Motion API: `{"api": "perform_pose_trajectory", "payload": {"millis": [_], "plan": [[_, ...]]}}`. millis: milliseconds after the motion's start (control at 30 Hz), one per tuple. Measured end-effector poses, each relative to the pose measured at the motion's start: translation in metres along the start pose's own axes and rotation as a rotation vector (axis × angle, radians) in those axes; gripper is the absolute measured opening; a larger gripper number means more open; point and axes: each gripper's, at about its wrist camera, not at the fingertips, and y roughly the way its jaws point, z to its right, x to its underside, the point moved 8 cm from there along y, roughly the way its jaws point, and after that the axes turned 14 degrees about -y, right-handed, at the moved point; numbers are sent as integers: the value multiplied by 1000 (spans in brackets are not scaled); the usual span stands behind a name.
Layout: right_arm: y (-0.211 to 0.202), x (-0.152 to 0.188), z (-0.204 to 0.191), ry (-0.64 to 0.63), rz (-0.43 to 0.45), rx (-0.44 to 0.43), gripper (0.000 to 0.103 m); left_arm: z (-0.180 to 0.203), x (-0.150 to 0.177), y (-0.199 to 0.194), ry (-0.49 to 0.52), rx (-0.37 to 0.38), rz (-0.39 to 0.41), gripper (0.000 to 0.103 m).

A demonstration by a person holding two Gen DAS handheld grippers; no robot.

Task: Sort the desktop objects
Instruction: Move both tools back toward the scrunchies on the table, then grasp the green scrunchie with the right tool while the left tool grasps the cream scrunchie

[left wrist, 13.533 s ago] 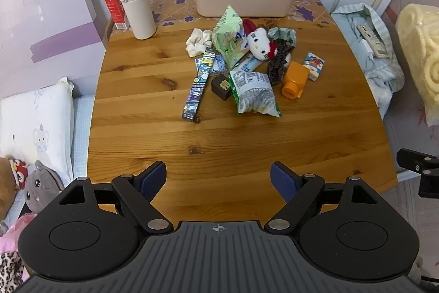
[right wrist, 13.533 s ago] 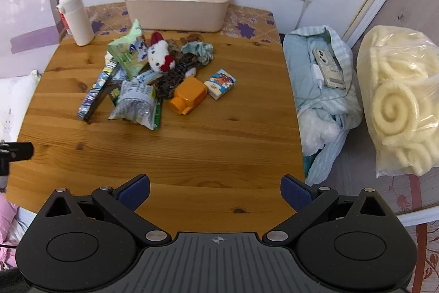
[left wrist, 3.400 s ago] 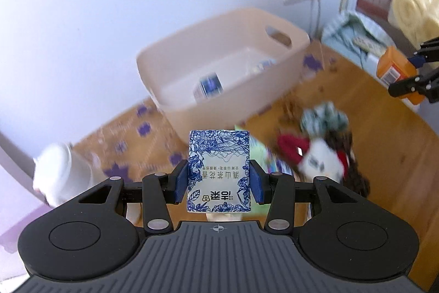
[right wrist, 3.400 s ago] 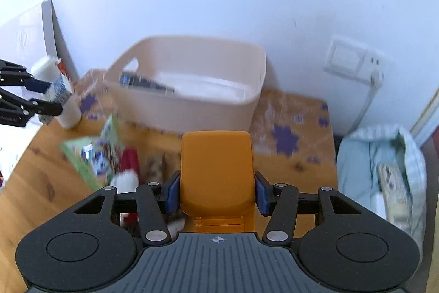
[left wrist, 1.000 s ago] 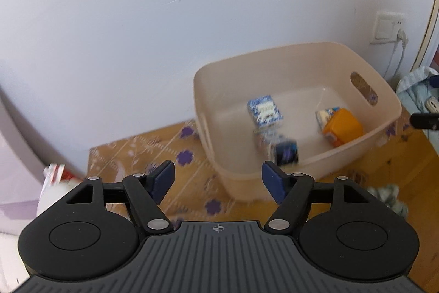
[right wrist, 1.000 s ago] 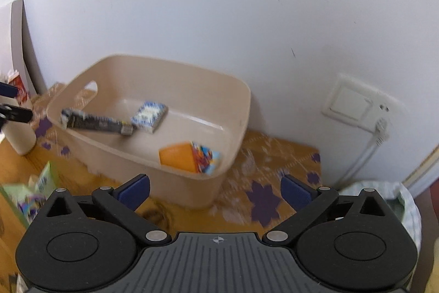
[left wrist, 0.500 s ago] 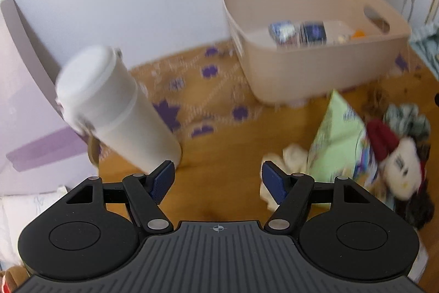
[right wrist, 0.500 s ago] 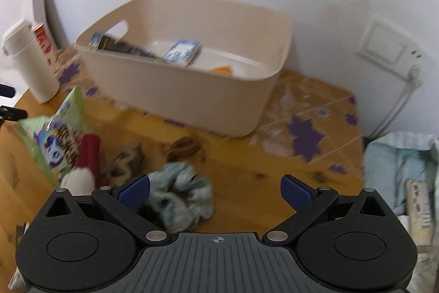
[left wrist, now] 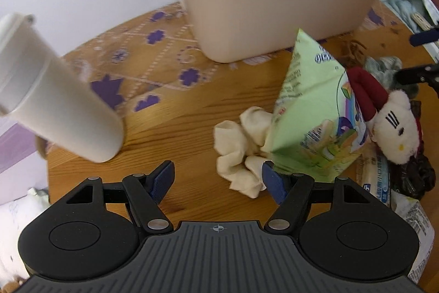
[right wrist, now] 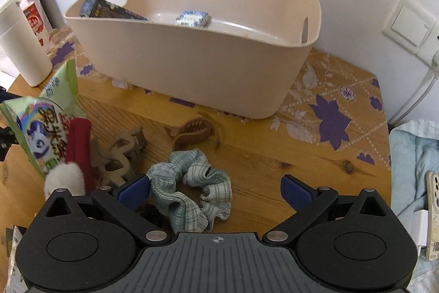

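Both hand-held grippers lowered from bin (right wrist: 197, 67) to table, left hand-held gripper (left wrist: 218, 179), right hand-held gripper (right wrist: 215, 190), wide open, empty

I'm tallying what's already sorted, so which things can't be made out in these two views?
- Bin floor: its near wall hides it in both wrist views; the long dark box and blue-white packet show only partly.
- Plush cat: right wrist view, gripper body covers its face.
- White bottle: left wrist view, blurred, cropped.

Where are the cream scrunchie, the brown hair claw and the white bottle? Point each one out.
cream scrunchie (left wrist: 241, 153), left wrist view, on its bunched folds.
brown hair claw (right wrist: 196, 132), right wrist view, on its toothed arch.
white bottle (left wrist: 63, 106), left wrist view, on its body.
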Motion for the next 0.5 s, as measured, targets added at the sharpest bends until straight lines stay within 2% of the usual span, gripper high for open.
{"api": "perform_pose_trajectory", "payload": {"millis": [433, 500], "plan": [[28, 0, 7, -12, -25, -12, 103, 20, -11, 45, 3, 65, -57, 77], [30, -2, 6, -24, -20, -18, 96, 20, -12, 46, -10, 79, -47, 77]]}}
